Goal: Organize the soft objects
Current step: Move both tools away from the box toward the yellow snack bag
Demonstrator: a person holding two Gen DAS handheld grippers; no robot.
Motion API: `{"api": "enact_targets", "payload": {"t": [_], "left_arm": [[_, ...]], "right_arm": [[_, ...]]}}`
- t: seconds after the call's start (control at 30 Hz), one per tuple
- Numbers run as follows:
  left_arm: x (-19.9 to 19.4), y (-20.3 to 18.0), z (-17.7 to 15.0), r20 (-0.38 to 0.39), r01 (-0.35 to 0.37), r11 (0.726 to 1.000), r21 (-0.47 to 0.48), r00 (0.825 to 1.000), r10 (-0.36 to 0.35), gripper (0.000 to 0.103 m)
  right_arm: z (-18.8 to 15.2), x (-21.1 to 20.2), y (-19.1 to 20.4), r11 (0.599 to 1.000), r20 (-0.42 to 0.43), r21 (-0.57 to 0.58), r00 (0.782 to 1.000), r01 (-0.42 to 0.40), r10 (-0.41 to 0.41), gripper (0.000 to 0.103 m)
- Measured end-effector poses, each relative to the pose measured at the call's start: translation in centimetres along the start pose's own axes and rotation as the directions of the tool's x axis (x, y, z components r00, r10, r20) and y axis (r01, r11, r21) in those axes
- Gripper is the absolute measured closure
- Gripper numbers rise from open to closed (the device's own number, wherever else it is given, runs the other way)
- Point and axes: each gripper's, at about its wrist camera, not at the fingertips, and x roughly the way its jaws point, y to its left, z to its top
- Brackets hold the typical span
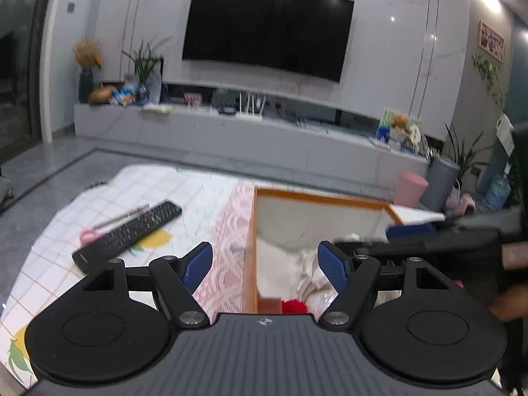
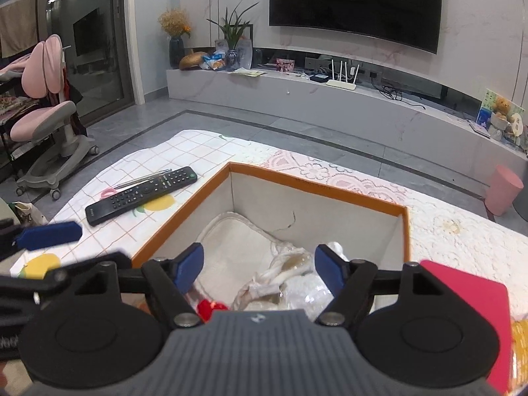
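An orange-rimmed box (image 2: 313, 183) with white inner walls stands on the patterned tablecloth. Inside it lie crumpled white soft items (image 2: 290, 283) and a small red soft piece (image 2: 208, 307). My right gripper (image 2: 259, 254) hangs open just above the box's near side, with nothing between its blue pads. My left gripper (image 1: 265, 250) is open too, straddling the box's left wall (image 1: 250, 231), and nothing is gripped. The white items (image 1: 307, 270) and the red piece (image 1: 293, 305) show below it. A blue pad (image 1: 409, 231) of the right gripper reaches in from the right.
A black remote (image 2: 142, 194), a pen and pink-handled scissors (image 2: 107, 193) lie on the cloth left of the box. A flat red item (image 2: 468, 297) and something yellow (image 2: 519, 346) sit at the near right. Beyond the table are the TV console and a pink bin (image 2: 503, 189).
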Motion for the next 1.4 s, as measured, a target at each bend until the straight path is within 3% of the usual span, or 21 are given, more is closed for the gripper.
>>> {"api": "enact_targets", "payload": {"t": [0.4, 0.77, 0.97, 1.27, 1.4], "left_arm": [[-3.5, -4.2, -0.1, 0.137, 0.041, 0.998, 0.048, 0.989, -0.048, 0.016], [-5.1, -8.5, -1.6, 0.122, 0.099, 0.981, 0.166, 0.985, -0.120, 0.015], [-5.4, -11.0, -2.6, 0.068, 0.176, 0.965, 0.196, 0.979, -0.192, 0.015], [-4.5, -16.3, -6.1, 0.052, 0.204, 0.933, 0.295, 0.972, -0.229, 0.015], [-4.2, -18.7, -8.1, 0.066, 0.196, 0.925, 0.326, 0.971, -0.229, 0.015]], "right_arm": [[-3.6, -7.5, -1.8, 1.000, 0.067, 0.006, 0.997, 0.030, -0.030, 0.027], [-7.0, -13.3, -4.8, 0.997, 0.089, 0.056, 0.995, 0.050, -0.055, 0.026], [-9.1, -16.5, -7.8, 0.995, 0.120, 0.054, 0.988, 0.089, -0.095, 0.025], [-13.9, -18.2, -14.3, 0.960, 0.139, 0.154, 0.957, 0.233, -0.254, 0.021], [-16.8, -17.4, -17.0, 0.937, 0.116, 0.243, 0.952, 0.249, -0.283, 0.021]]}}
